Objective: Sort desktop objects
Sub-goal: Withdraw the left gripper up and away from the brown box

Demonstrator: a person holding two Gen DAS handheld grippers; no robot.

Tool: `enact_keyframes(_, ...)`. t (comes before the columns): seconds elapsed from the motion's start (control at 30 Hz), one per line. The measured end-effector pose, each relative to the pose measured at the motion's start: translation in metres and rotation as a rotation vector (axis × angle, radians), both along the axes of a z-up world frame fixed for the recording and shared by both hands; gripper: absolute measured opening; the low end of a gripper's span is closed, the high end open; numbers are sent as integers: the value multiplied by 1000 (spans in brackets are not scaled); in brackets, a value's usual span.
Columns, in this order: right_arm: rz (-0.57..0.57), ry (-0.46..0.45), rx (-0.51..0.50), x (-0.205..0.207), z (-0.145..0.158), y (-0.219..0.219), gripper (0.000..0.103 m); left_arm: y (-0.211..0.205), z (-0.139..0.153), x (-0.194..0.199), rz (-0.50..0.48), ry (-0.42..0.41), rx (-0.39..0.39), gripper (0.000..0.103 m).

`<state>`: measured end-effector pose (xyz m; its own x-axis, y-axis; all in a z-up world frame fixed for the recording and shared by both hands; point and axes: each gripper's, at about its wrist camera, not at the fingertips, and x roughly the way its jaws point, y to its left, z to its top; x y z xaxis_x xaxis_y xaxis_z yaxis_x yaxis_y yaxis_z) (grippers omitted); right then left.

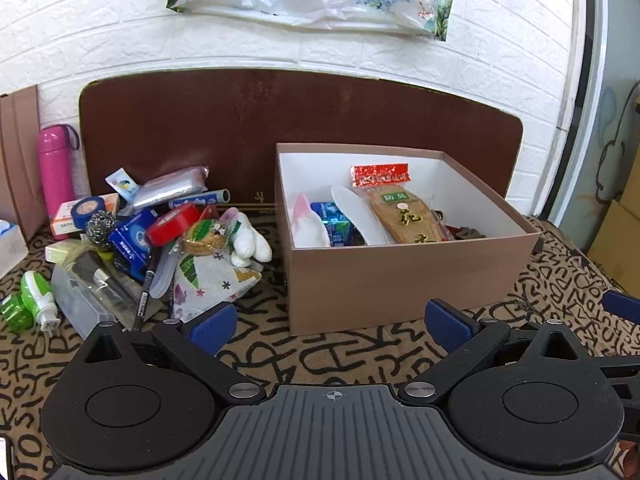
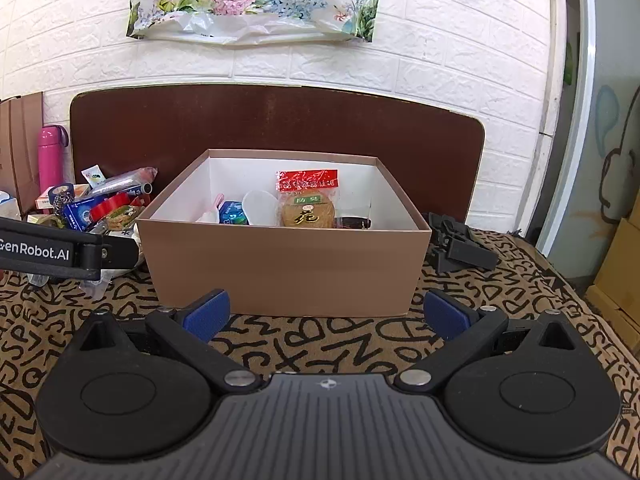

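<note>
Both the left gripper (image 1: 328,326) and right gripper (image 2: 326,316) hang with jaws wide open and empty before the brown cardboard box (image 2: 280,268), probably ready to grab from the messy pile of small things (image 1: 160,236) beside it.

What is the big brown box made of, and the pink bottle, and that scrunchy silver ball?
The box looks like cardboard: matte tan outside, plain white inside, with thin straight walls and folded corners. The pink bottle has a smooth, slightly shiny coat, probably painted metal or plastic; the look leaves that open. The silver ball seems to be coiled steel wire, a glinting, tangled scourer.
</note>
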<state>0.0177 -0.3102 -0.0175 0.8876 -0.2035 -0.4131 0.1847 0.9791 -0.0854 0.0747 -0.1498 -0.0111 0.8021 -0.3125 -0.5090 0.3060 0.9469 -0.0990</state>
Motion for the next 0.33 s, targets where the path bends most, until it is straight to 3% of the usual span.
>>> enact_keyframes(0.33, -5, 11, 5, 2, -2, 3, 102, -5, -2, -9, -46, -31, 29, 103)
